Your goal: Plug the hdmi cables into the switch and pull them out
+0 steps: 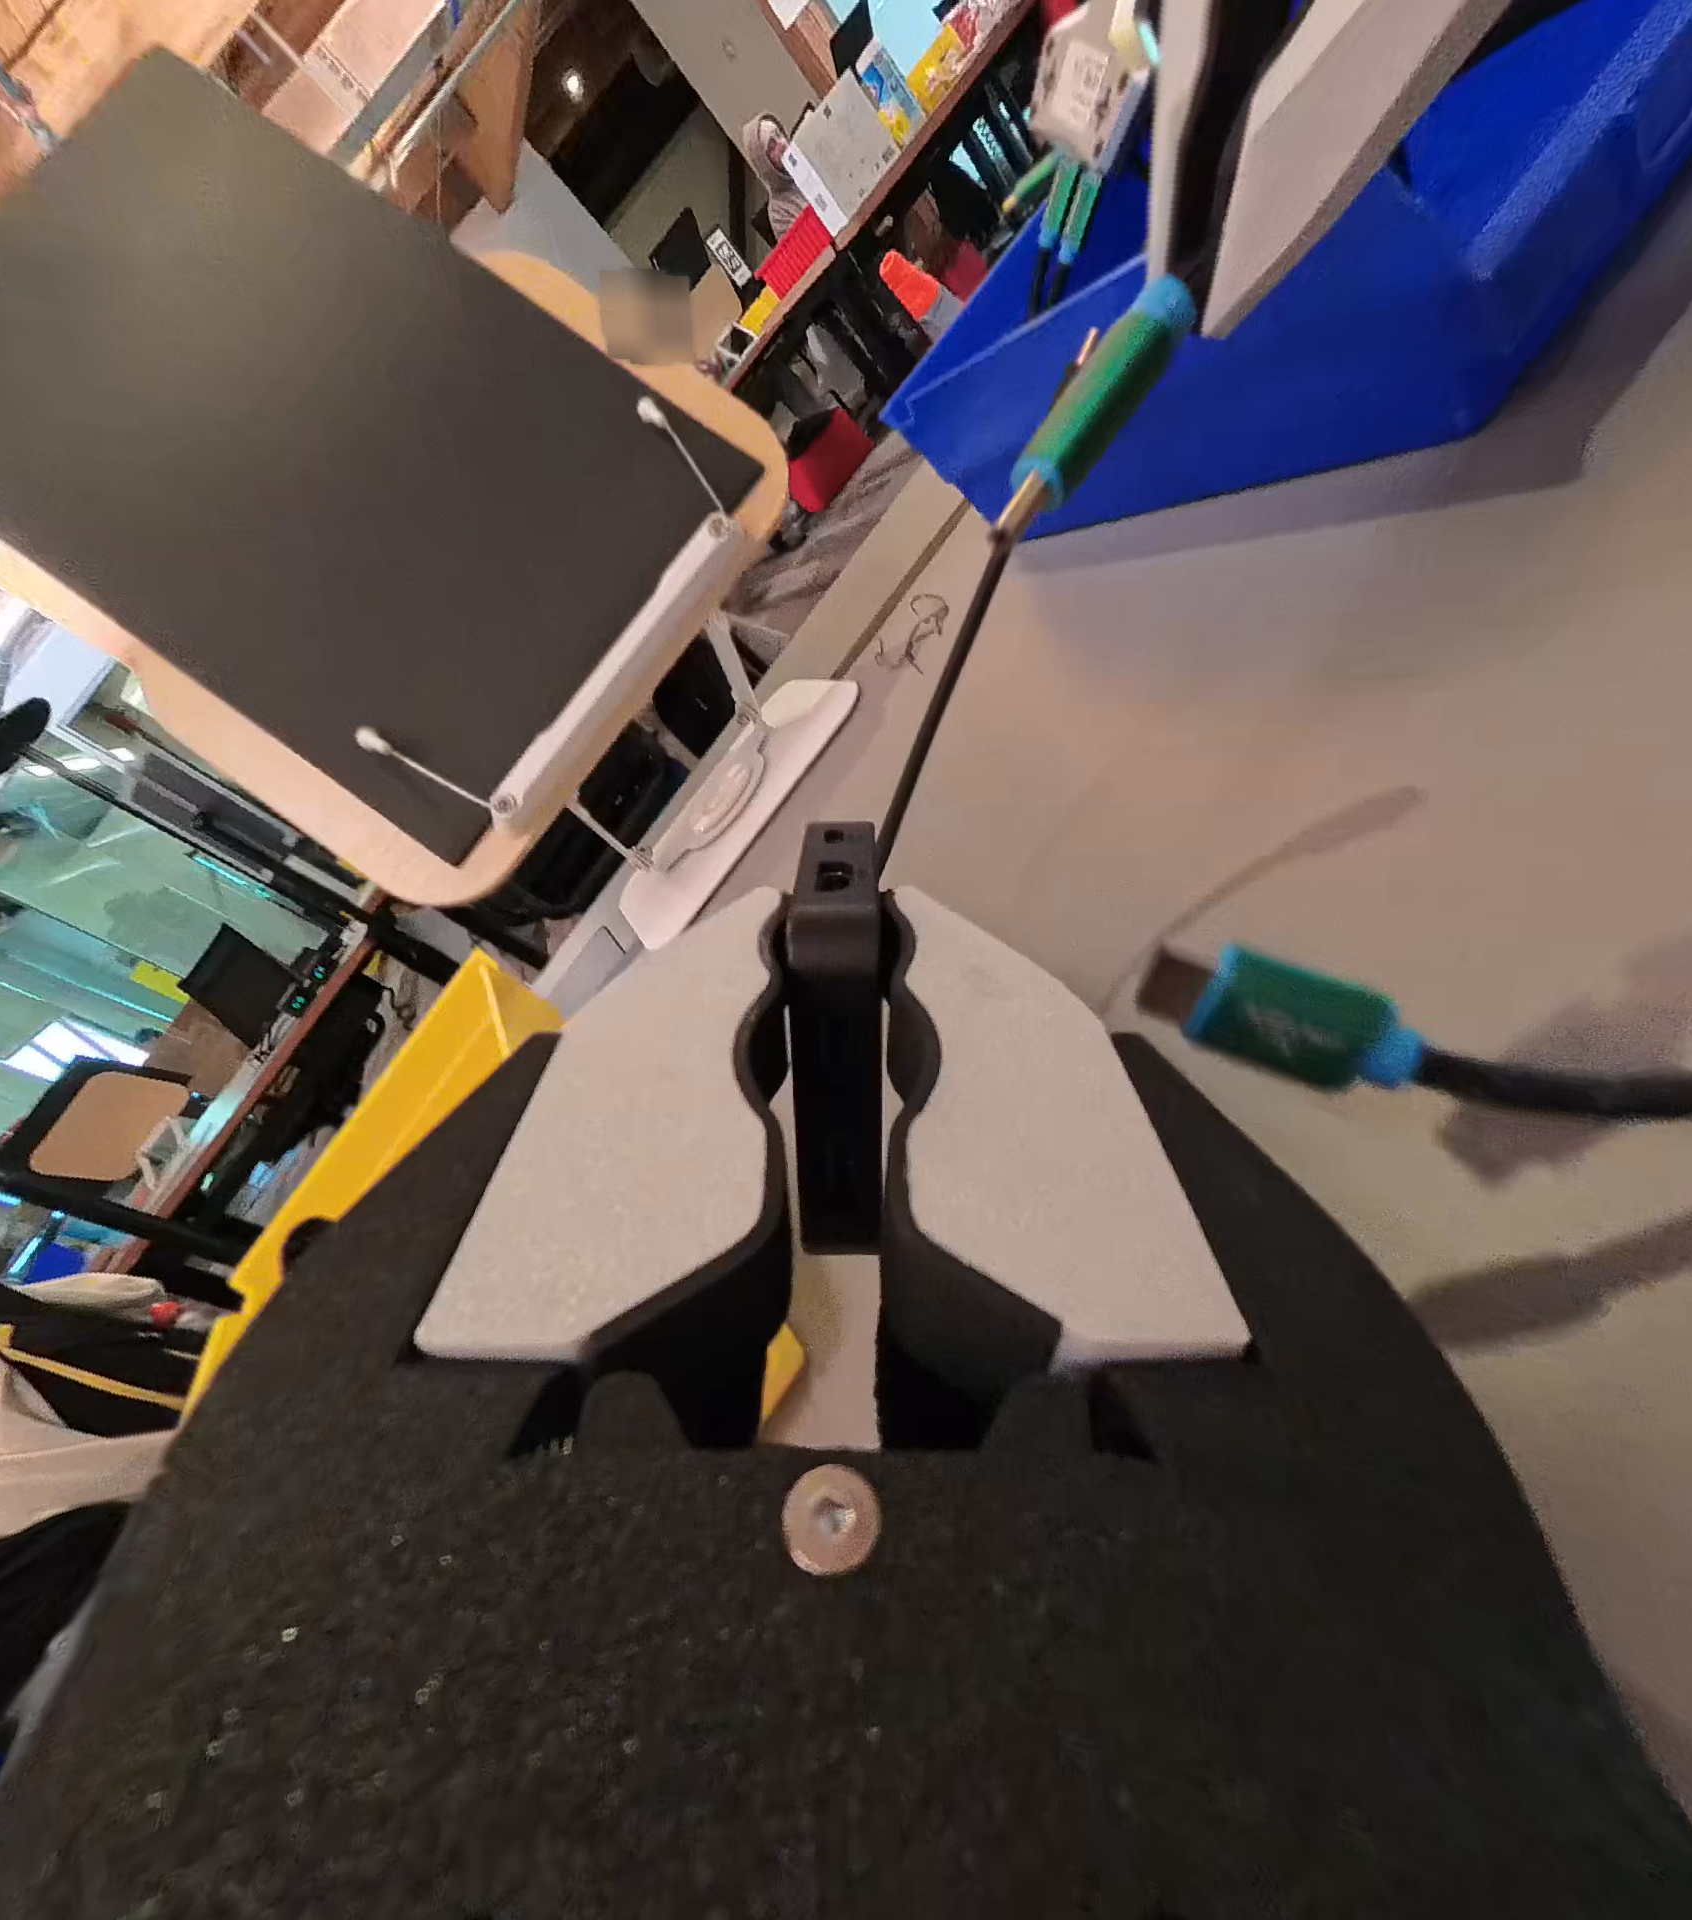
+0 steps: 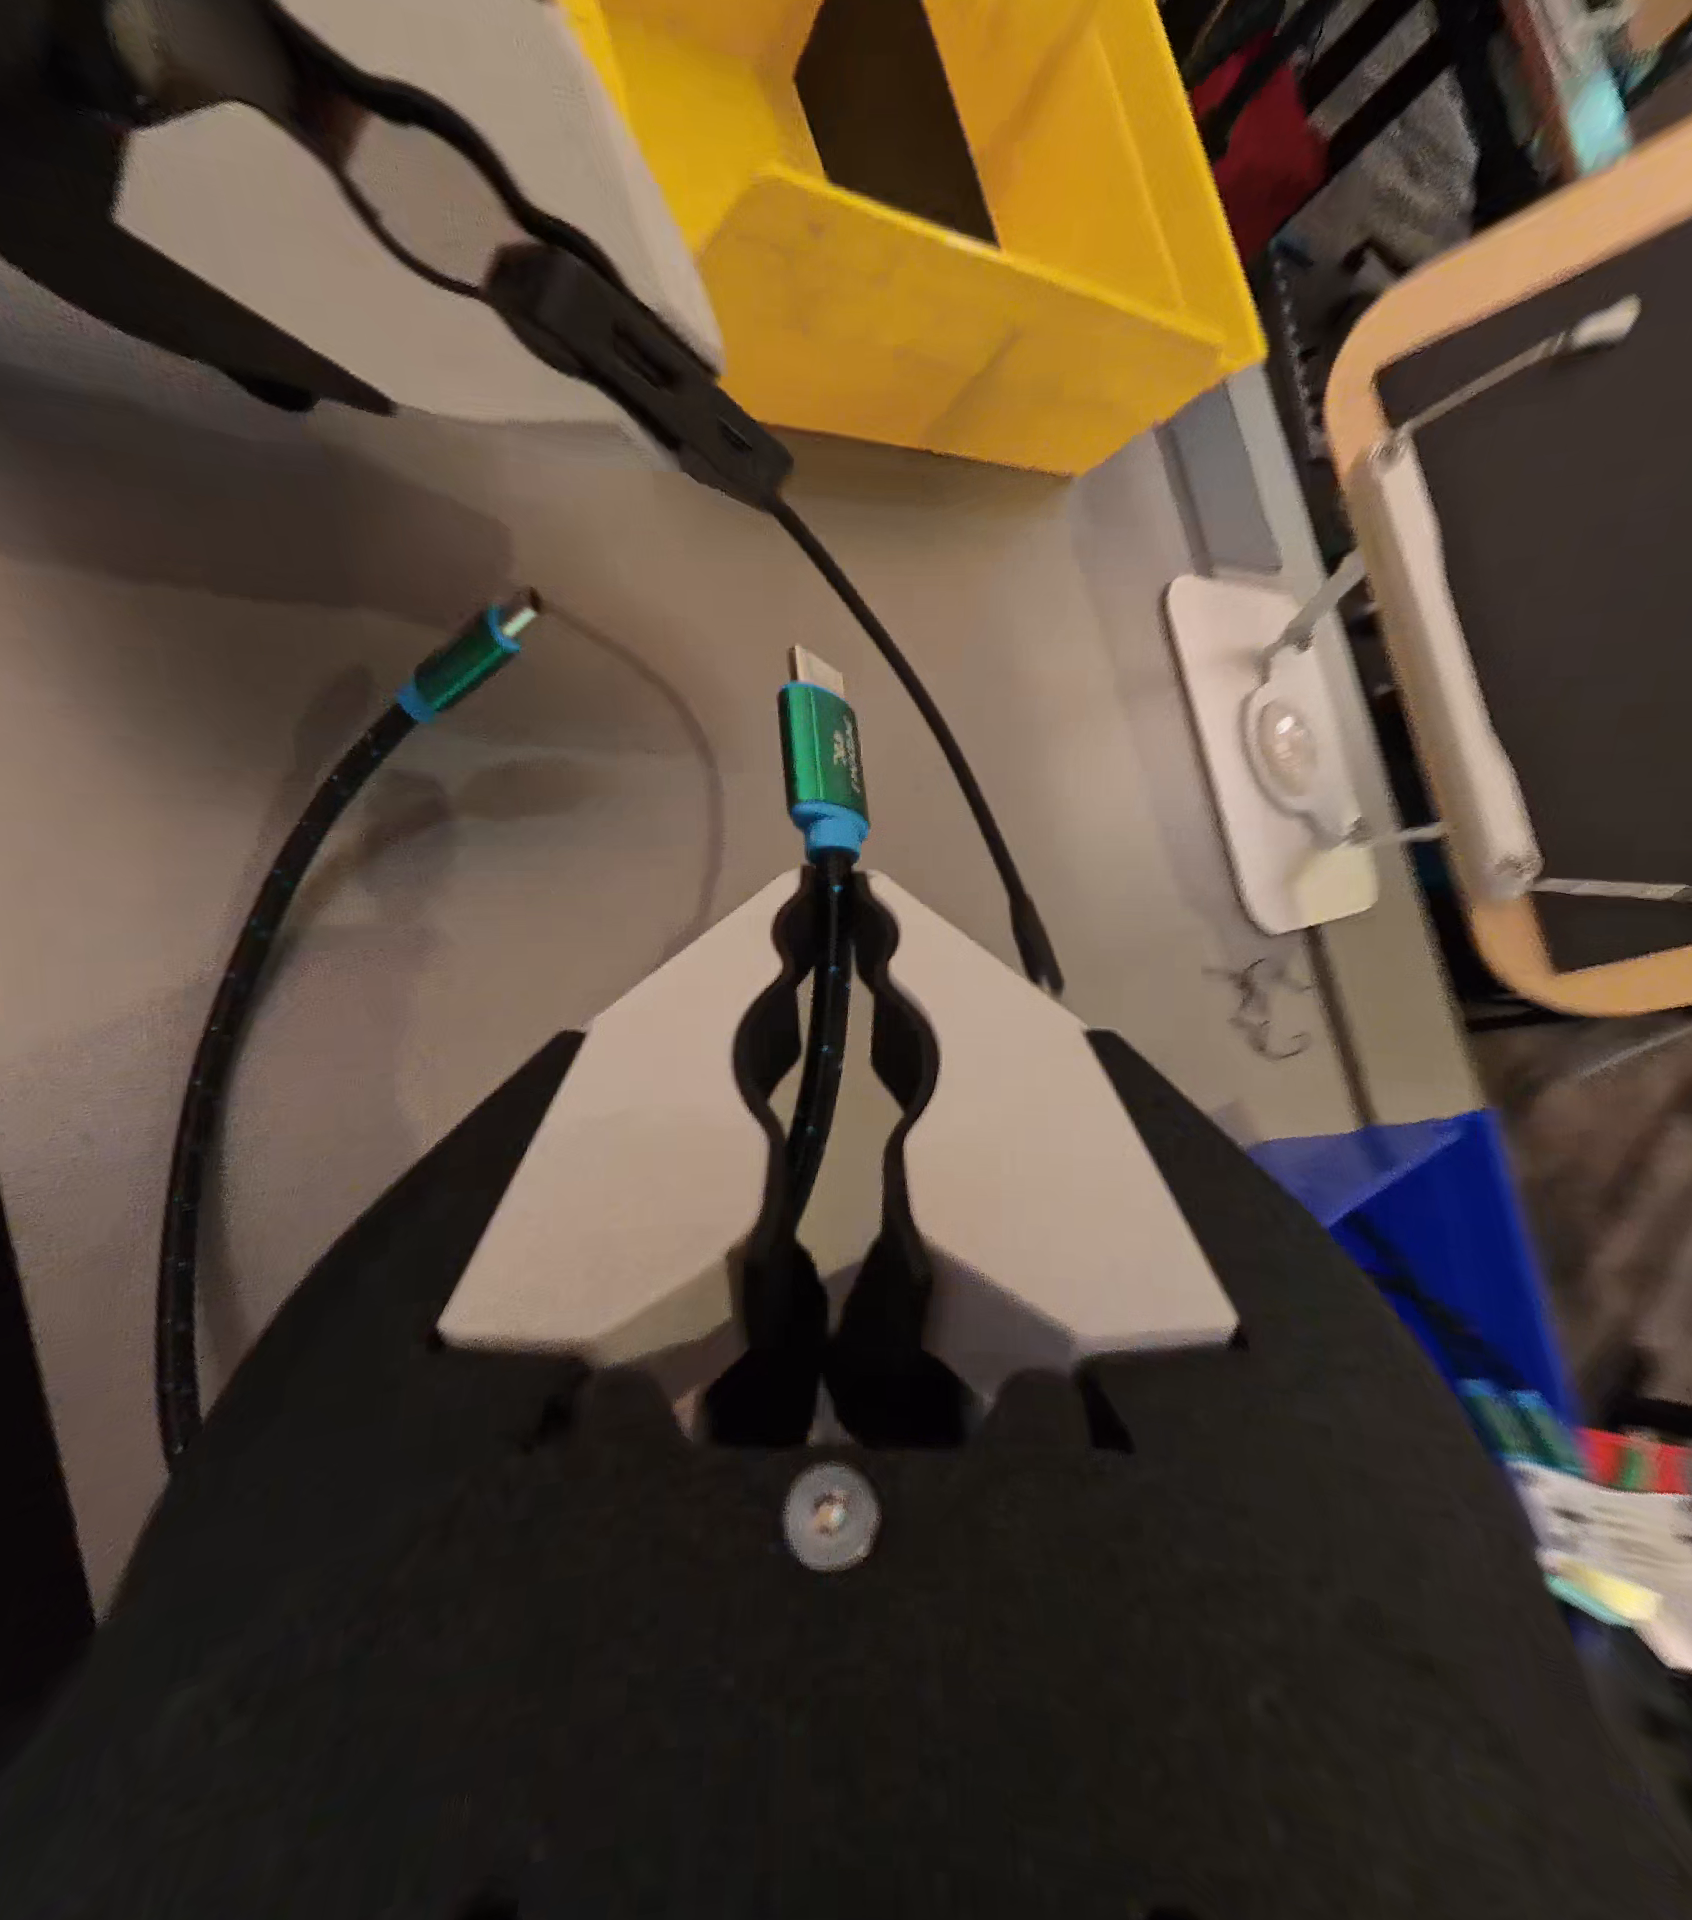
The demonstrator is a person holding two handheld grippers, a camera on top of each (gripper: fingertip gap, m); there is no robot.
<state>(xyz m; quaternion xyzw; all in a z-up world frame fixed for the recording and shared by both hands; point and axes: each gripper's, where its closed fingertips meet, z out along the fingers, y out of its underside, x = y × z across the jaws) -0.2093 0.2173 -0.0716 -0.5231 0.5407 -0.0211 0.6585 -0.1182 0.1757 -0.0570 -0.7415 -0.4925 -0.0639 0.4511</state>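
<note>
The left tool [image 1: 831,914], with matte grey fingers on a grainy black body, clamps the slim black plastic switch [image 1: 834,1049] edge-up above the smooth grey counter [image 1: 1341,727]. The right tool [image 2: 829,883] pinches a braided black cable [image 2: 821,1039] just behind its green metallic plug [image 2: 818,743], which points toward the switch. A second green plug [image 2: 468,660] lies loose on the counter, left of it.

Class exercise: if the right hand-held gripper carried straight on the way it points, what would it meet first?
Probably the black switch held by the left hand-held gripper. The green plug leads the right hand-held gripper, with open space between; depth is unclear.
</note>
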